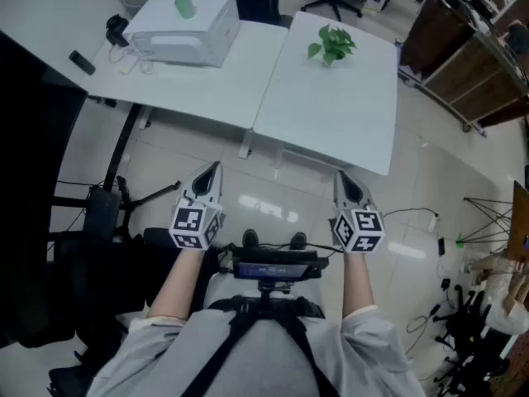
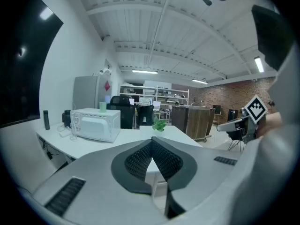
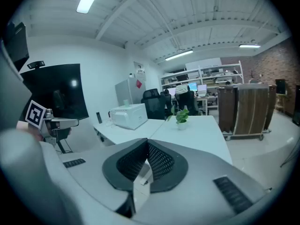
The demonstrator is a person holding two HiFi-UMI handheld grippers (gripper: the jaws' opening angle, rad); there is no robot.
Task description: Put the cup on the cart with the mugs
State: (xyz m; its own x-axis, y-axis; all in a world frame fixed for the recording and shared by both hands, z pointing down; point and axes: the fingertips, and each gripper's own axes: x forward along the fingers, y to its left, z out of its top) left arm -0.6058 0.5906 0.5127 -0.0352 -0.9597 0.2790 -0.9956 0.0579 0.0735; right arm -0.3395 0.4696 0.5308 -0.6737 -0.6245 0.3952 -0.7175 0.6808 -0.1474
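1. Reaching for the cup (image 1: 184, 7) looks like the step in hand. The green cup stands upright on top of the microwave (image 1: 182, 30), and nothing touches it.
2. Left gripper (image 1: 216, 168) and right gripper (image 1: 341, 178) both have fingers pressed together and hold nothing. Both are well short of the microwave.
3. Likely best approach: spread the left fingers before arriving, come in level over the microwave top, straddle the cup and close gently. It looks light and could tip.
4. Plant (image 1: 333, 44) sits well right of the microwave, so keep clear of it.
5. No cart with mugs is in view.
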